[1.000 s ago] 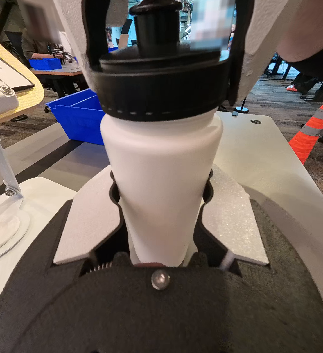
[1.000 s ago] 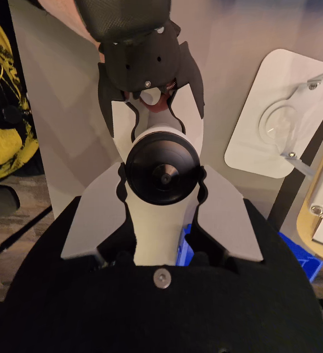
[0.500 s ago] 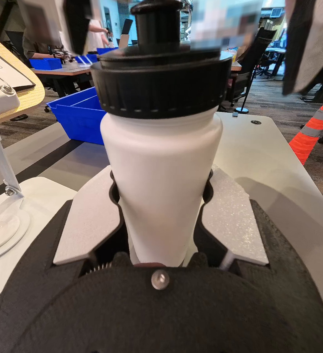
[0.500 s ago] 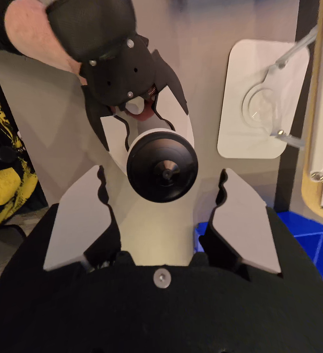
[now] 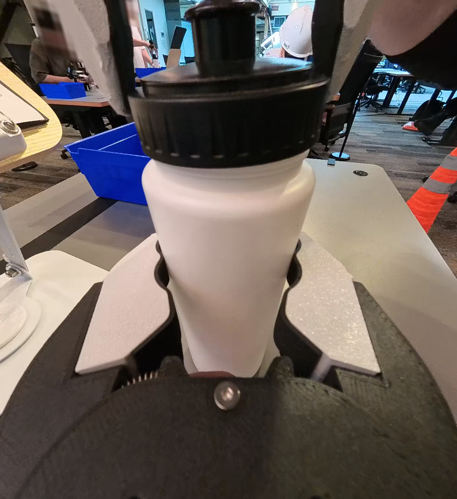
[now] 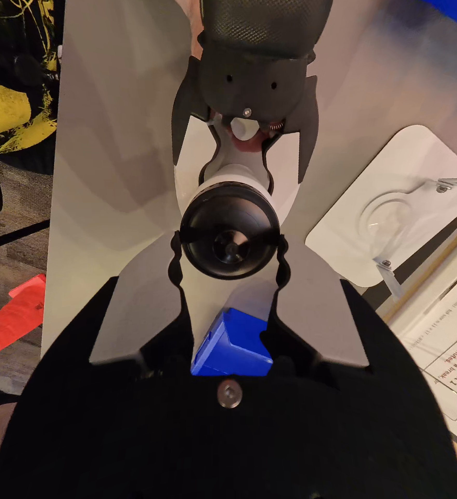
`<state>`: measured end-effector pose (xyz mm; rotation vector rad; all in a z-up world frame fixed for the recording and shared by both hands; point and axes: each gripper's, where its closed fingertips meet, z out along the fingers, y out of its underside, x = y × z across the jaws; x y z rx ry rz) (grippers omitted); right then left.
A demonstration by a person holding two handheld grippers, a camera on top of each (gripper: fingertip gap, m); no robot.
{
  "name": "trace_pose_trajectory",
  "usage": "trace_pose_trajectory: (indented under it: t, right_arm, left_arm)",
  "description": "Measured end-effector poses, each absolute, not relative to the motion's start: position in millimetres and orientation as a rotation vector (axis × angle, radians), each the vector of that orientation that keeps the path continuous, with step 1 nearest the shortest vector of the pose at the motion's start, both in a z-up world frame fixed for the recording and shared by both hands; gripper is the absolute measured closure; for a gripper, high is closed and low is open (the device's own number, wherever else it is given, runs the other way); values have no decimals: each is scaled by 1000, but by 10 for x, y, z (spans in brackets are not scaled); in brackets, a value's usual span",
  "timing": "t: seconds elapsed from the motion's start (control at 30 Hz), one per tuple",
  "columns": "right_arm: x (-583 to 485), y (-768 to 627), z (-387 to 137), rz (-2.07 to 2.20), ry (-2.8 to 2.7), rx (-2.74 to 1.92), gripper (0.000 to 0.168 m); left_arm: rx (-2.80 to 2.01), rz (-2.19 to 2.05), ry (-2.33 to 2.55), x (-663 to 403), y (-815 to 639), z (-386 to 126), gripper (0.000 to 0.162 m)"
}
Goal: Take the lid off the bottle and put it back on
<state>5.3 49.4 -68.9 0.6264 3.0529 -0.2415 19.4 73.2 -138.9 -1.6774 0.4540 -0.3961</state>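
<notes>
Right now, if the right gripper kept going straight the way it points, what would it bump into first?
The right gripper points straight down and is already shut on the black lid. Pushing on would just press the lid onto the white bottle, which the left gripper holds on the table.

A blue bin [image 5: 108, 164] sits at the far left edge of the grey table [image 5: 357, 229]. Near left, a white stand base [image 5: 46, 283] rests on it. Off right, an orange cone [image 5: 443, 183] stands on the floor.
</notes>
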Motion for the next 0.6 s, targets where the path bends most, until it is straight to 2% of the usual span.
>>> trace_pose_trajectory:
  t: [0.13,0.43,0.6]
  right_arm:
    - [53,491,-689,-267,3023,771,100]
    - [33,493,-701,-353,2856,1566,100]
    - [28,482,-700,-394,2822,1675,99]
  left_arm:
    - [-1678,-394,452,192,733,-1390,75]
    - [-1686,-388,434,167,744,-1391,75]
    - [-1686,-383,439,164,741,-1392,75]
